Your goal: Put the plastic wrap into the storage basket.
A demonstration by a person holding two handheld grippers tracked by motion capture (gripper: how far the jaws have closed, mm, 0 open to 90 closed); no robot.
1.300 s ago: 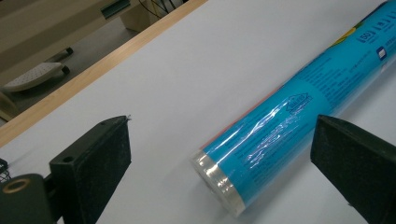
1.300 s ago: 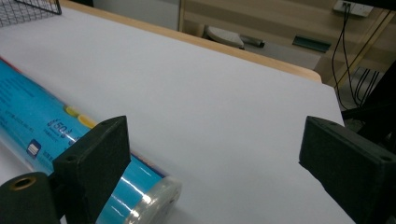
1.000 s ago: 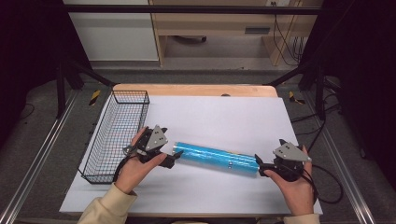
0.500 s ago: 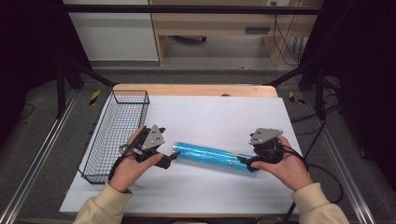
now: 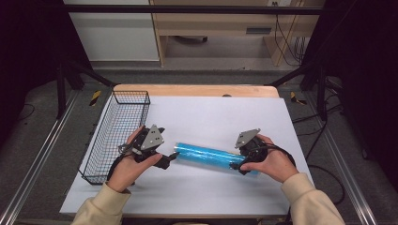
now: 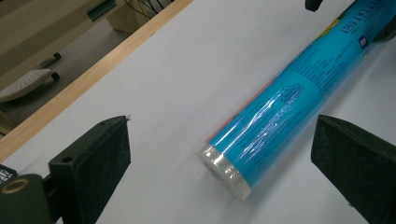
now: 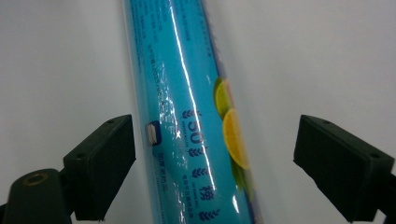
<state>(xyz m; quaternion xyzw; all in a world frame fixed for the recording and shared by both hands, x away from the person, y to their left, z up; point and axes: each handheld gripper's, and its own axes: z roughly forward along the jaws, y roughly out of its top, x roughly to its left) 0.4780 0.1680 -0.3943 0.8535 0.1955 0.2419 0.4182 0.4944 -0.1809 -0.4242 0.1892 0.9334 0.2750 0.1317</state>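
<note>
Blue roll lies flat on the white worktop, slightly aslant, its long axis running left to right in front of the person. Clear film wrap, printed label, lemon picture near the right end. Wire basket stands at the worktop's left edge, near the roll but apart from it.

Left gripper sits at the roll's left end. In the left gripper view its fingers are spread wide, the capped end of the roll lying between them, closer to the right-hand one, touching neither.

Right gripper is over the roll's right end, the hand wrapped round its body. Its jaws have just been closing. In the right gripper view the roll lies between the fingers: the left one is right at the wrap, though I cannot tell that it presses; the right one is well clear. So: straddling, not pinching yet.

Step in hand, as I read it: taking hold of the roll at both ends, right side first.

Next move calls for the right fingers to finish closing squarely across the tube, which is slick and round and may skid or roll away under one-sided contact. The left gripper needs to slide further over its end, centre it, then close. Lift level with both, probably toward the basket.
</note>
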